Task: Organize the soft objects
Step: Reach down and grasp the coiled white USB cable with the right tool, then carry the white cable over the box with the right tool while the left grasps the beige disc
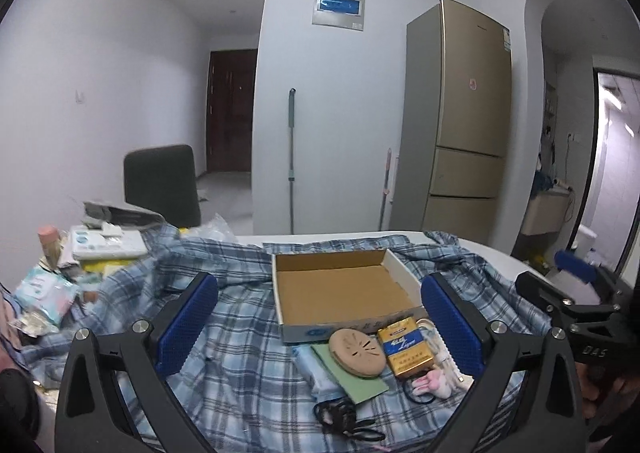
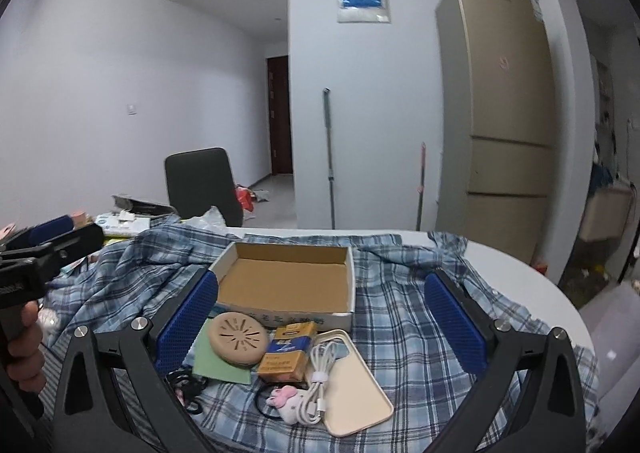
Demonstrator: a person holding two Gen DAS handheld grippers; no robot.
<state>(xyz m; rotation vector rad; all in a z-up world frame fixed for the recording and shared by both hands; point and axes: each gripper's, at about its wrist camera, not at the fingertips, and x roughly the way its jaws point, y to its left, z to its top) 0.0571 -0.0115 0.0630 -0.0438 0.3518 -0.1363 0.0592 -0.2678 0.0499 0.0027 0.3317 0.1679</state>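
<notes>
Where it drapes, blue plaid shirt (image 2: pixel 404 317) lies rumpled.

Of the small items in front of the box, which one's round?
The tan perforated disc, lying partly on the green card, left of the yellow packet. The packet, card and phone case are all rectangular.

On the plaid shirt (image 2: pixel 400 317) lie 1 open cardboard box (image 2: pixel 286 285), 1 round tan disc (image 2: pixel 238 337), 1 yellow-and-blue packet (image 2: pixel 286 351), 1 green card (image 2: pixel 218 367), 1 coiled white cable (image 2: pixel 318 377), 1 cream phone case (image 2: pixel 356 389), 1 pink hair tie (image 2: pixel 282 399), and perhaps 2 black hair ties (image 1: pixel 340 415), tangled together.
</notes>
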